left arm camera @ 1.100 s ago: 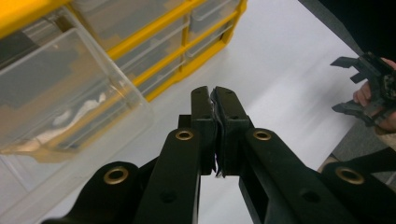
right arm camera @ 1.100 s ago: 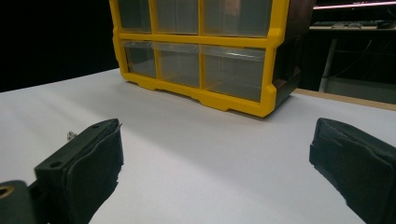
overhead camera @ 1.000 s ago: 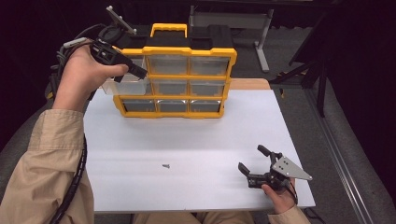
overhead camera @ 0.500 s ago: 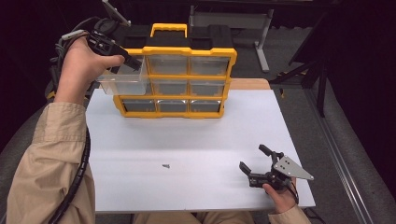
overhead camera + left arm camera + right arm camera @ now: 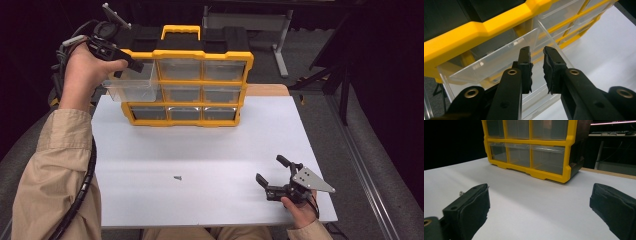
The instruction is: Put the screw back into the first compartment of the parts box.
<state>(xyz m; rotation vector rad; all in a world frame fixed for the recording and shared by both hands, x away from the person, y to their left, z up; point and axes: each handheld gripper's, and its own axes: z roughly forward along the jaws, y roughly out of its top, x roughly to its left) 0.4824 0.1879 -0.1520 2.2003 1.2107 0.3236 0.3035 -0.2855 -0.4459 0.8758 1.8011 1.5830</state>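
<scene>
Where darkness rings it, white table (image 5: 200, 150) — yellow organizer (image 5: 187, 85), small screw (image 5: 177, 177).

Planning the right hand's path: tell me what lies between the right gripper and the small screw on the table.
In the high view, bare white table lies between the right gripper and the screw.
</scene>
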